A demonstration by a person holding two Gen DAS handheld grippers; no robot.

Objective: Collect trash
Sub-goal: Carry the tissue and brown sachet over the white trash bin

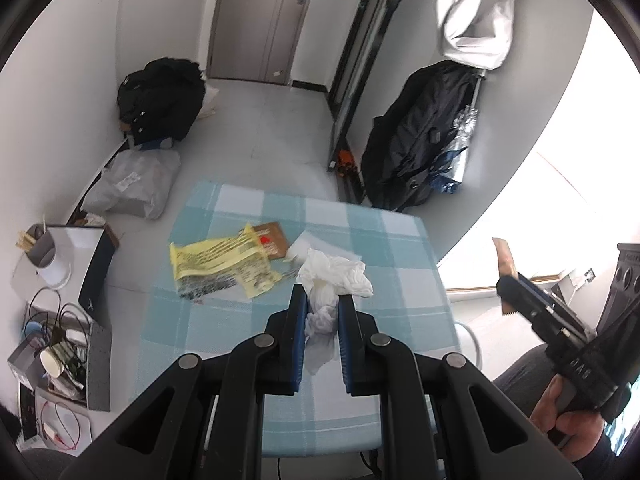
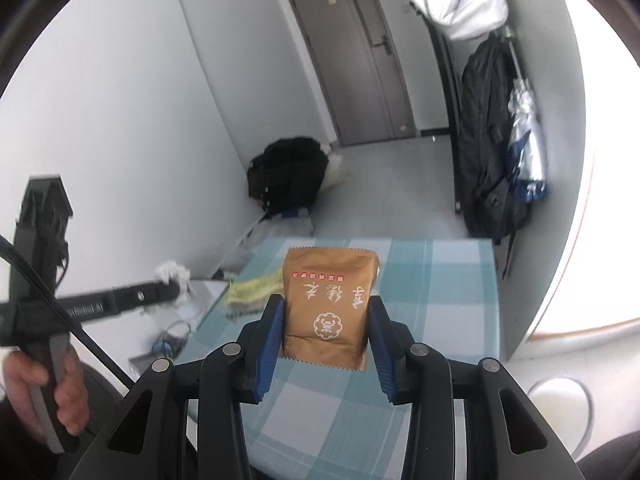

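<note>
While my left tool (image 1: 322,304) clamps the crumpled white tissue (image 1: 334,280) above the blue-checked worktop (image 1: 404,248) | my right tool (image 2: 326,312) grips the brown paper packet (image 2: 328,300) | yellow printed wrapper (image 1: 220,260) lies mid-worktop, toward its left edge.

A crumpled white tissue (image 1: 334,280) is pinched between the blue pads of the left gripper (image 1: 323,300), its loose end spilling out above the fingertips. Below it, a table with a blue-and-white checked cloth (image 1: 408,280) is seen, where a yellow wrapper (image 1: 218,260) is spread over a brown card (image 1: 276,240). At the right edge, the right gripper (image 1: 510,284) is held up in a hand (image 1: 568,416), a brown packet (image 1: 505,258) caught in its jaws.
</note>
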